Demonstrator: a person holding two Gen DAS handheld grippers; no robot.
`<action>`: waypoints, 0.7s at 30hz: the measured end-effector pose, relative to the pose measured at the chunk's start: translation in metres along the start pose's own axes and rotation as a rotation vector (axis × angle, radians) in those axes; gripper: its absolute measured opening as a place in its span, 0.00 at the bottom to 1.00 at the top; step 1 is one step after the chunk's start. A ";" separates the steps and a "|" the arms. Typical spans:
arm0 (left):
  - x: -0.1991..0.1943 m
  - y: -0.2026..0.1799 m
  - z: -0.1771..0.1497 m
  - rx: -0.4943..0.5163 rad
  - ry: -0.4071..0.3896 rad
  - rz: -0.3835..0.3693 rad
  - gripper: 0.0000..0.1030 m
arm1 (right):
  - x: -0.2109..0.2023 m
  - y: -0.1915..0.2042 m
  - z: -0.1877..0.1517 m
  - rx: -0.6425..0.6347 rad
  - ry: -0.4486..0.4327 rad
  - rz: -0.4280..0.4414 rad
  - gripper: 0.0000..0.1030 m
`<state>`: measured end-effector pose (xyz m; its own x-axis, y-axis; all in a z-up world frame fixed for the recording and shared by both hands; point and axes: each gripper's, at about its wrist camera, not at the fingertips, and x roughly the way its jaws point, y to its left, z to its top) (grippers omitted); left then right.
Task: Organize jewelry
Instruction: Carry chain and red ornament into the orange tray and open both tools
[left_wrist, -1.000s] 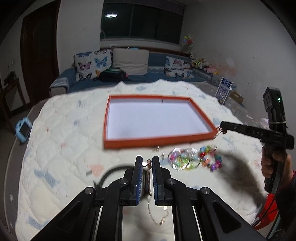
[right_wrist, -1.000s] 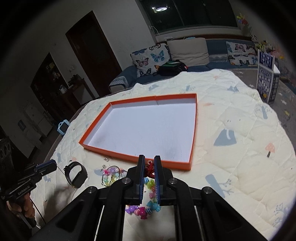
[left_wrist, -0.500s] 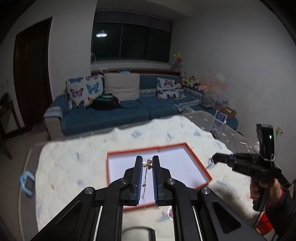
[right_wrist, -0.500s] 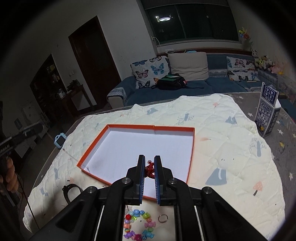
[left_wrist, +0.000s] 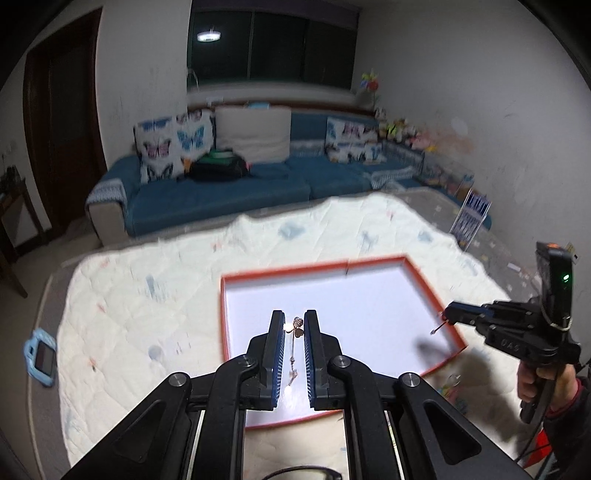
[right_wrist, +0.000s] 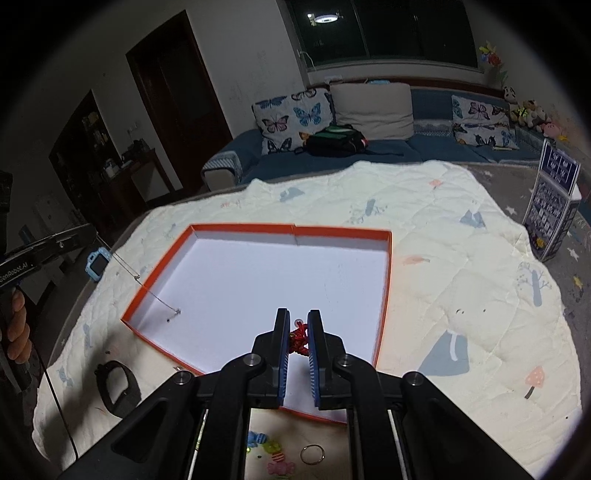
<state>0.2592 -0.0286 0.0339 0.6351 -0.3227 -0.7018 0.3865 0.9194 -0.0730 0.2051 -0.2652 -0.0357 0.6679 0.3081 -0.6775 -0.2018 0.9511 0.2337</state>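
An orange-rimmed tray (left_wrist: 406, 263) with a white floor lies on the quilted cover; it also shows in the right wrist view (right_wrist: 388, 280). My left gripper (left_wrist: 294, 322) is shut on a thin chain necklace (left_wrist: 294, 350) with a small pendant; the chain hangs over the tray's left part and shows in the right wrist view (right_wrist: 147, 291). My right gripper (right_wrist: 298, 320) is shut on a red knotted string piece (right_wrist: 300, 338) above the tray's near right part; it shows from the side in the left wrist view (left_wrist: 448, 318).
Colourful candy beads (right_wrist: 275, 454) and a metal ring (right_wrist: 312, 453) lie on the cover in front of the tray. A black band (right_wrist: 116, 387) lies at the near left. A blue kids' watch (left_wrist: 40, 357) lies far left. A sofa (left_wrist: 221, 184) stands behind.
Both grippers rose from the cover with their pieces and moved forward over the tray. The necklace chain now dangles into the tray.
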 end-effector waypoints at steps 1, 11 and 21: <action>0.010 0.002 -0.005 -0.003 0.023 0.004 0.10 | 0.002 0.000 -0.001 0.002 0.007 -0.001 0.11; 0.086 0.012 -0.052 -0.015 0.193 0.005 0.11 | 0.017 -0.004 -0.014 0.021 0.082 -0.013 0.12; 0.104 0.018 -0.067 -0.025 0.263 -0.007 0.12 | 0.020 -0.004 -0.017 0.019 0.117 -0.010 0.12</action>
<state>0.2873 -0.0309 -0.0880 0.4352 -0.2625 -0.8612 0.3712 0.9238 -0.0940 0.2070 -0.2628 -0.0626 0.5812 0.3002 -0.7564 -0.1811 0.9539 0.2395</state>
